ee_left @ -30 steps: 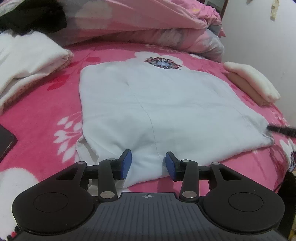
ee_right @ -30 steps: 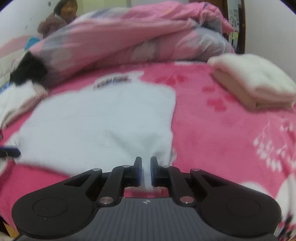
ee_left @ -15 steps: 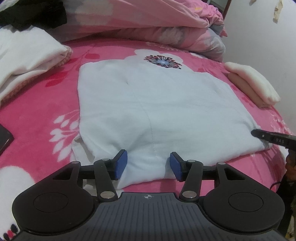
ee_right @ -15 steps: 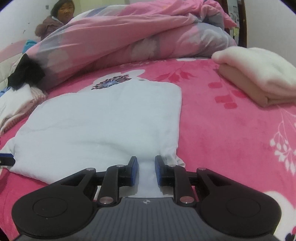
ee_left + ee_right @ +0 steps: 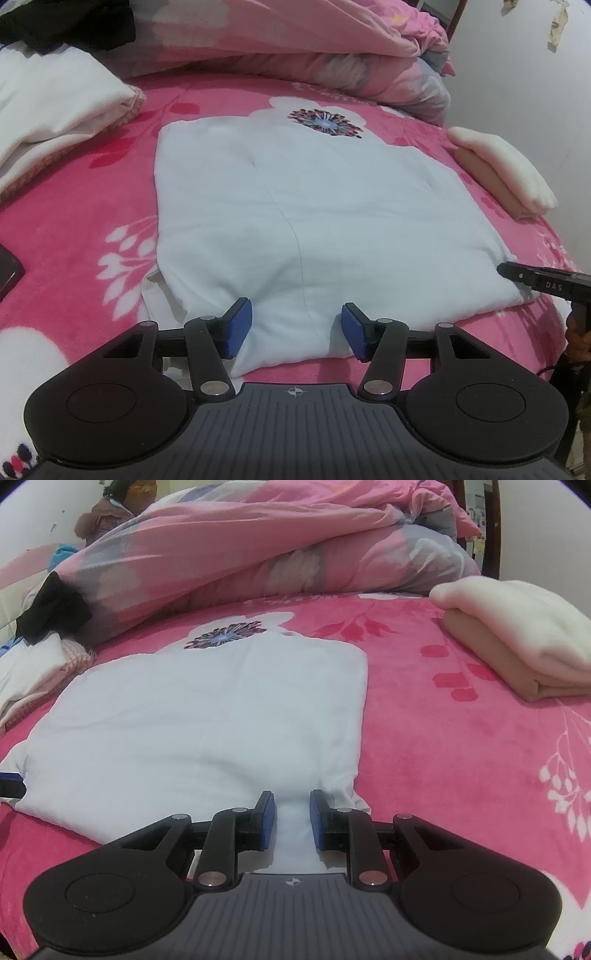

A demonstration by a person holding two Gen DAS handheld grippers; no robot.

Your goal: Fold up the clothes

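Observation:
A pale blue-white garment (image 5: 314, 221) lies flat, folded to a rectangle, on the pink flowered bedspread (image 5: 74, 206). My left gripper (image 5: 297, 328) is open at its near edge; the hem bulges between the blue pads without being pinched. In the right wrist view the same garment (image 5: 207, 720) spreads left of centre. My right gripper (image 5: 291, 819) is at its near right corner, pads a little apart with a strip of cloth lying loose between them. The right gripper's tip (image 5: 535, 280) shows beside the garment's right corner, and the left gripper's tip (image 5: 11, 782) shows at the left corner.
A folded cream and tan pile (image 5: 517, 638) sits at the right. A bunched pink quilt (image 5: 295, 48) fills the back. White clothes (image 5: 55, 107) and a black garment (image 5: 66, 22) lie at the left, a dark phone (image 5: 7, 269) at the left edge. A person (image 5: 114, 506) is at the far left.
The left jaws spread wider around the hem. The right jaws parted from nearly closed, and the right gripper sank closer to the bed. The garment stayed flat.

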